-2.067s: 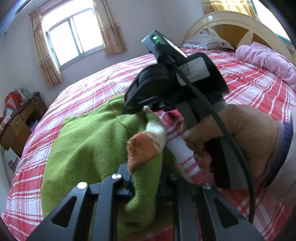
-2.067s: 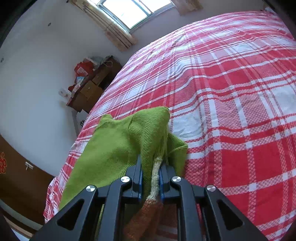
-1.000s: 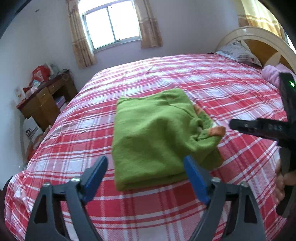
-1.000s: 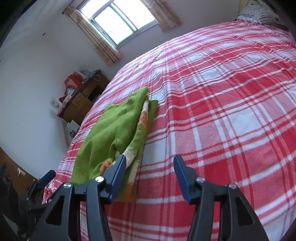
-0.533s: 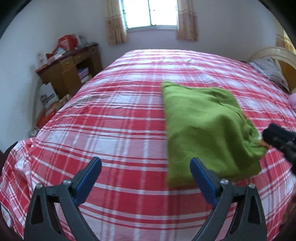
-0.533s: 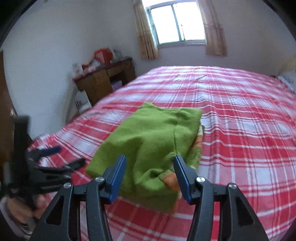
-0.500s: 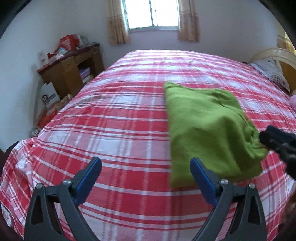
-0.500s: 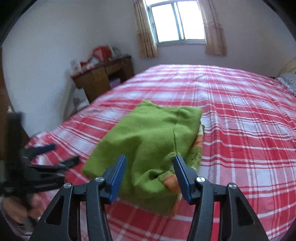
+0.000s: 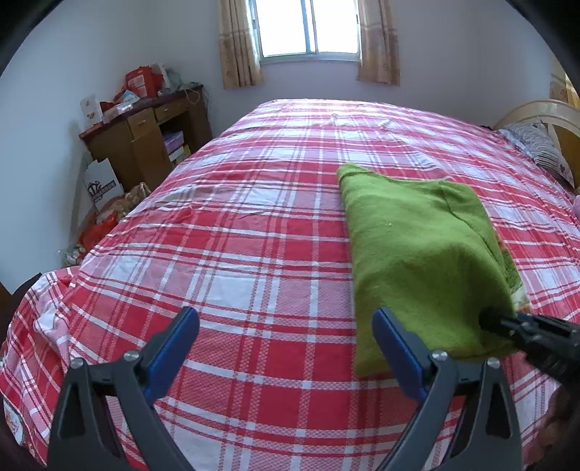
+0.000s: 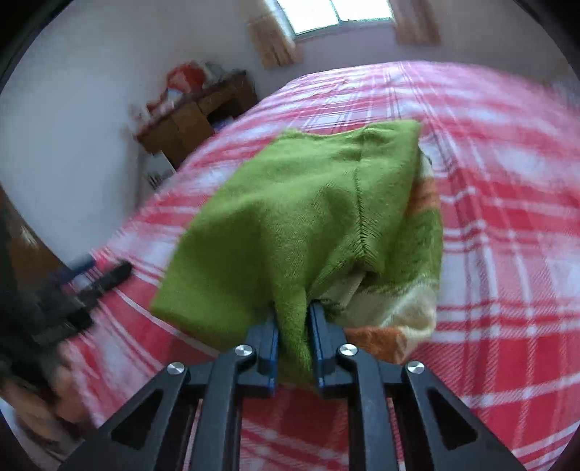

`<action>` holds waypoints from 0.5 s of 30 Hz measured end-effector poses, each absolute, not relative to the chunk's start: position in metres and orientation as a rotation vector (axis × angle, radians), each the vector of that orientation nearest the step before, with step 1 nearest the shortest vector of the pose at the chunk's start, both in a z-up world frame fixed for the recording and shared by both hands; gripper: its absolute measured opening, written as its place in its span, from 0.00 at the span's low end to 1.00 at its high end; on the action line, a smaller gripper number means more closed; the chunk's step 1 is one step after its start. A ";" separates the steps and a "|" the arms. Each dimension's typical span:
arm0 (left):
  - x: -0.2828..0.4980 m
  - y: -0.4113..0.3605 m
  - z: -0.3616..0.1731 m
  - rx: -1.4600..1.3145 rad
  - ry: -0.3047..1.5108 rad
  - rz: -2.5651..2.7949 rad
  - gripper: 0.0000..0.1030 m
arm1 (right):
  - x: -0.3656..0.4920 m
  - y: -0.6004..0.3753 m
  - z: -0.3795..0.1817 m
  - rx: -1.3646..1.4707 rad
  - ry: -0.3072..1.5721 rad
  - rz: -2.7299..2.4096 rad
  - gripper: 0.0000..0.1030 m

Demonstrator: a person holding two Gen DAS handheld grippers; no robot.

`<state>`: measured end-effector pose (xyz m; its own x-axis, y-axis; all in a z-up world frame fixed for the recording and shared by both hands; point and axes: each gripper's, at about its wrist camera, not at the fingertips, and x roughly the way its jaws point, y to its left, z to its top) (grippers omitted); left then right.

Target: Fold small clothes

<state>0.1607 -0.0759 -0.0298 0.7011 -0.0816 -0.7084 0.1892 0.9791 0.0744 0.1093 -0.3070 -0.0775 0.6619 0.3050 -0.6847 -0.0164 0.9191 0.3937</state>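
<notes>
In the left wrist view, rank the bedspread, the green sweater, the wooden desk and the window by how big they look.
1. Bedspread
2. Green sweater
3. Wooden desk and window look similar; both are far off, so unranked.

Desk (image 10: 195, 112) (and bedspread (image 10: 507, 224)) motion-blurred.

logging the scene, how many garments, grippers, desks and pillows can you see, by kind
green knit sweater with orange and cream trim: 1
black two-finger grippers with blue pads: 2, left gripper and right gripper
brown wooden desk: 1
striped pillow: 1
total: 5
</notes>
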 end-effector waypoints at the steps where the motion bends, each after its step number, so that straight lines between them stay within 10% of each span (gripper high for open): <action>1: 0.161 -0.076 -0.030 0.146 0.779 -0.152 0.96 | 0.106 -0.309 -0.076 0.412 0.820 0.209 0.14; 15: 0.176 -0.071 -0.035 0.164 0.768 -0.145 0.96 | 0.058 -0.331 -0.072 0.442 0.767 0.186 0.17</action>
